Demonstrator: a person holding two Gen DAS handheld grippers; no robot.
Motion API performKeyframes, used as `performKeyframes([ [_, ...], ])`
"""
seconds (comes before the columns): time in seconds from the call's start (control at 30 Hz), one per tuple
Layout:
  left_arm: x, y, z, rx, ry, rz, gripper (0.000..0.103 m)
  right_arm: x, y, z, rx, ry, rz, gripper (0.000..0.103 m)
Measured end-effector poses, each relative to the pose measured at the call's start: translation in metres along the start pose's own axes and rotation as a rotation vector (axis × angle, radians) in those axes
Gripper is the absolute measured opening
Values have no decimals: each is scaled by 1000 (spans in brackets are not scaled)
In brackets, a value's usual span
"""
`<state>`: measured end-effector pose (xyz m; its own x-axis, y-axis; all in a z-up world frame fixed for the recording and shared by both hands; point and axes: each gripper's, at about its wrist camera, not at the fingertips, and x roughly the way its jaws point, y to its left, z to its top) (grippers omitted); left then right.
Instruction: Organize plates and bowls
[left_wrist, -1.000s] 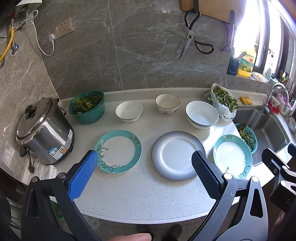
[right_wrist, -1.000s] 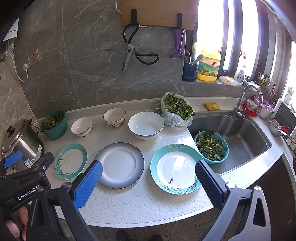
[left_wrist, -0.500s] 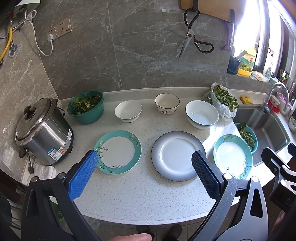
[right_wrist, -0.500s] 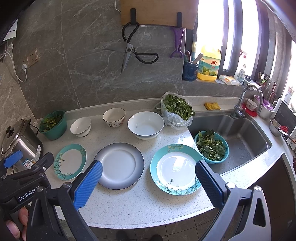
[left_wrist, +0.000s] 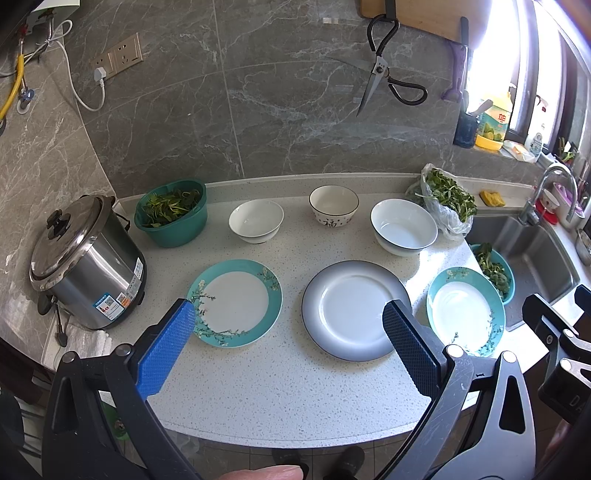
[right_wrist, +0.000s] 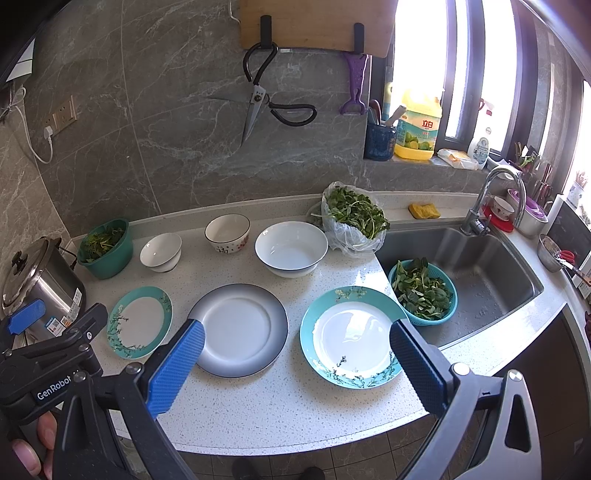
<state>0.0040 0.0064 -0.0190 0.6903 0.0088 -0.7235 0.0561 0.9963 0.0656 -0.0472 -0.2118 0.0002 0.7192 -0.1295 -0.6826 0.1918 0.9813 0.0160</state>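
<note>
Three plates lie in a front row on the counter: a teal-rimmed plate (left_wrist: 234, 302) at left, a grey-rimmed plate (left_wrist: 356, 310) in the middle, a teal-rimmed plate (left_wrist: 465, 312) at right. Behind them stand a small white bowl (left_wrist: 256, 226), a patterned bowl (left_wrist: 334, 210) and a large white bowl (left_wrist: 403, 232). My left gripper (left_wrist: 288, 314) is open and empty, held above the counter's front edge. My right gripper (right_wrist: 297, 334) is open and empty, near the grey plate (right_wrist: 238, 328) and right teal plate (right_wrist: 352, 336).
A steel rice cooker (left_wrist: 83, 266) stands at far left, a green bowl of greens (left_wrist: 171, 212) behind it. A bag of greens (left_wrist: 445, 199) sits by the sink (right_wrist: 476, 266), with a teal colander of greens (right_wrist: 423, 291) at its edge. Scissors (left_wrist: 384, 81) hang on the wall.
Both grippers have barely shifted; the view has drifted slightly. Nothing on the counter has moved.
</note>
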Motion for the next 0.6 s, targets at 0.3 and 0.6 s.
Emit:
performKeyframes([
  [0.3,3,-2,2,0,2,0,103,1,0,0,0,2,0,102],
  [0.6,6,-3,1,1,4,0,103,2,0,1,0,3,0,102],
])
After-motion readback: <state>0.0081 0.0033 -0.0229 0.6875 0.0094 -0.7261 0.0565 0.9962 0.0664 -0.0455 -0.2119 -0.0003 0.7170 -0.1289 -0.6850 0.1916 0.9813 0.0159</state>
